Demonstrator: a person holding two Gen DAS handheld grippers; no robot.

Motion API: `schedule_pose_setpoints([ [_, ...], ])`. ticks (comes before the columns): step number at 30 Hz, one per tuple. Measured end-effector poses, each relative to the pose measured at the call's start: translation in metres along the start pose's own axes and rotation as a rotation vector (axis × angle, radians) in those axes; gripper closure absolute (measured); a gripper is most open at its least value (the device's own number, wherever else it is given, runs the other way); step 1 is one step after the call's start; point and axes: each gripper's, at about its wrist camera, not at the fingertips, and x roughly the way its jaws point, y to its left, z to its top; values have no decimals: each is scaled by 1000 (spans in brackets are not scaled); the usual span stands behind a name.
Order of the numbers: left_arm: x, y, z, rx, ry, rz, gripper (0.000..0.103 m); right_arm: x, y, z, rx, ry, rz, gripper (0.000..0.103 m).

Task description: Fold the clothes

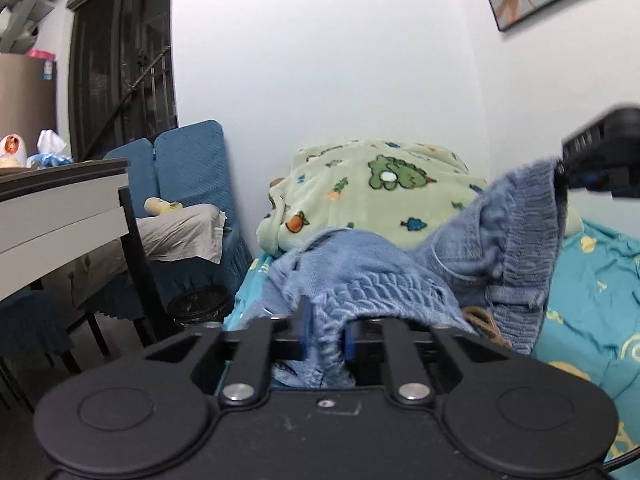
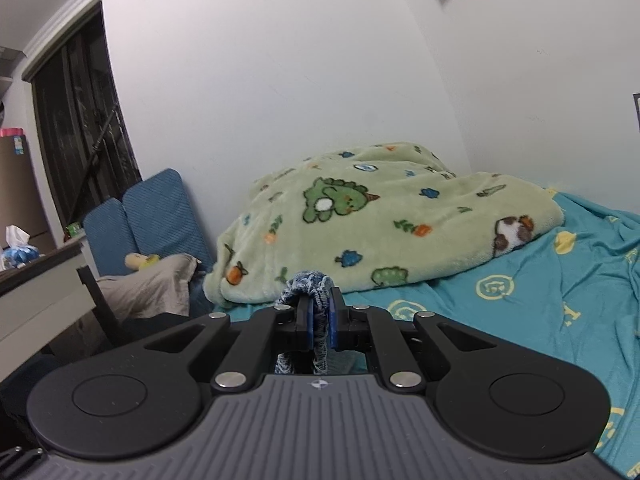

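Note:
A blue denim garment with an elastic waistband (image 1: 460, 264) hangs stretched between my two grippers above the bed. My left gripper (image 1: 326, 336) is shut on one end of the waistband. My right gripper (image 2: 318, 316) is shut on the other end; a bunch of blue fabric (image 2: 310, 282) sticks up between its pads. The right gripper also shows at the right edge of the left wrist view (image 1: 600, 152), holding the garment's raised corner. The garment's lower part is hidden below both grippers.
A teal bedsheet with yellow prints (image 2: 540, 292) covers the bed. A green cartoon blanket (image 2: 380, 224) is heaped at the wall. To the left stand a blue cushioned chair (image 1: 188, 168), a desk (image 1: 60, 208) and a black bin (image 1: 198, 304).

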Motion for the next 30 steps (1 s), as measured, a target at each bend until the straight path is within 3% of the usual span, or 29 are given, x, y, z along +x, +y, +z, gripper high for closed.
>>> schedule_pose_setpoints([
  [6, -21, 17, 11, -96, -31, -15, 93, 2, -13, 24, 18, 57, 17, 96],
  [12, -54, 2, 25, -257, -42, -72, 94, 9, -45, 82, 43, 40, 68, 97],
  [20, -64, -112, 36, -293, -52, -226, 93, 34, -104, 160, -44, 35, 98, 97],
  [30, 22, -264, 41, -259, -4, -414, 93, 96, -205, 198, -110, 23, -8, 97],
])
